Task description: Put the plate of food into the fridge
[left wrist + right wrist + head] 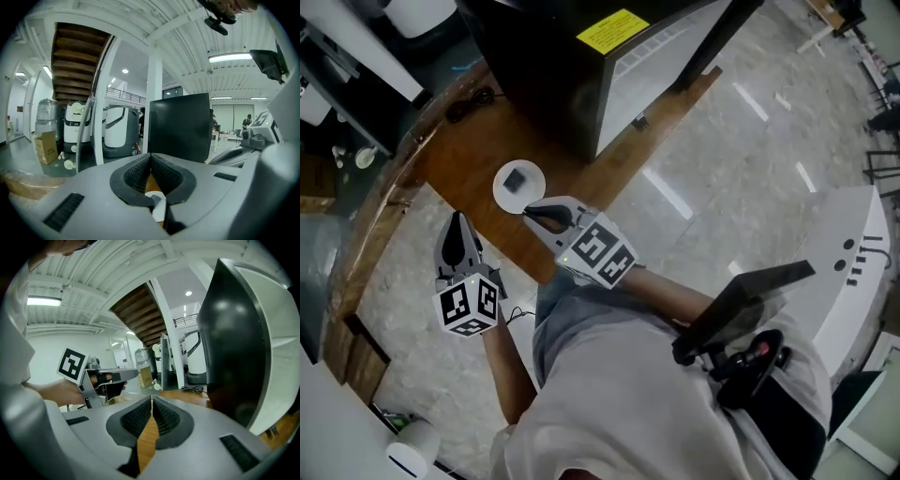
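A small white plate (518,183) with a dark piece of food on it sits on the wooden table (469,150), in front of the black fridge (581,66). My right gripper (536,215) hovers just on the near side of the plate with its tips close to the rim, shut and holding nothing. To the left of it, my left gripper (457,228) is over the table's near edge, also shut and empty. In the left gripper view the shut jaws (150,158) point at the fridge (180,126), and a bit of the plate (158,206) shows below them. The right gripper (152,401) sees the left gripper (101,377) and the fridge's side (234,357).
A black cable (473,98) lies on the table by the fridge's left side. White machines (117,129) and a cardboard box (46,146) stand on the floor beyond. A white unit (862,262) is at my right, on the marble floor (722,141).
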Available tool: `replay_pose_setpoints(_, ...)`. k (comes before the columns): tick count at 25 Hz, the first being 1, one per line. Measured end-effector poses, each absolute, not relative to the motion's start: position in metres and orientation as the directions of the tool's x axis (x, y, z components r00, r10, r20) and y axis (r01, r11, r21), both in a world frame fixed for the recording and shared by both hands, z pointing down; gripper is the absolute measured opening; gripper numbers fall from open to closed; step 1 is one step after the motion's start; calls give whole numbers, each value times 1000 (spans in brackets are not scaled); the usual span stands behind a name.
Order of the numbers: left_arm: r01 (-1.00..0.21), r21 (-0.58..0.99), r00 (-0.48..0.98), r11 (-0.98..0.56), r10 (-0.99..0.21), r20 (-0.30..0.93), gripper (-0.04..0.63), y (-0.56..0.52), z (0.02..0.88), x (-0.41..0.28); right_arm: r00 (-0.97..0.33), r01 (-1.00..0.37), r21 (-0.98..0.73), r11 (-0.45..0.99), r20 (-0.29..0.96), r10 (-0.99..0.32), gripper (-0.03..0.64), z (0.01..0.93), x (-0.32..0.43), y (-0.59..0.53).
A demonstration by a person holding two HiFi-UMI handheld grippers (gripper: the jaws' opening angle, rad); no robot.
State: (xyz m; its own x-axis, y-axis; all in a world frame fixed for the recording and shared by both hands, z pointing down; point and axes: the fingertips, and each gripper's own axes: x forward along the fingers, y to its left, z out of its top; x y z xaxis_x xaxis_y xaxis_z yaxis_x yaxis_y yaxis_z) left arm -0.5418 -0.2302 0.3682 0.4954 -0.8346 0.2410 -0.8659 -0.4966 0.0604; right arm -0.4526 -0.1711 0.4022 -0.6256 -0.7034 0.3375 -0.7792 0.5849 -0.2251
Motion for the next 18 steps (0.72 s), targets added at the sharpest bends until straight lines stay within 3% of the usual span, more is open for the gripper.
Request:
replay_pose_setpoints(8, -818, 71, 567, -572, -777, 274, 20, -353, 385, -616, -580, -814, -215, 539, 357, -733, 20, 411, -540, -287)
replay_pose_setpoints(14, -752, 95, 629, -653, -666, 400, 20, -389, 450, -608, -536, -844, -232, 484, 414, -735, 20, 455, -536, -313)
replay_pose_setpoints(18, -717, 124, 639, -686, -577, 509, 44, -419, 508, -608, -456, -890, -261, 374, 506, -732, 21, 505, -518, -332)
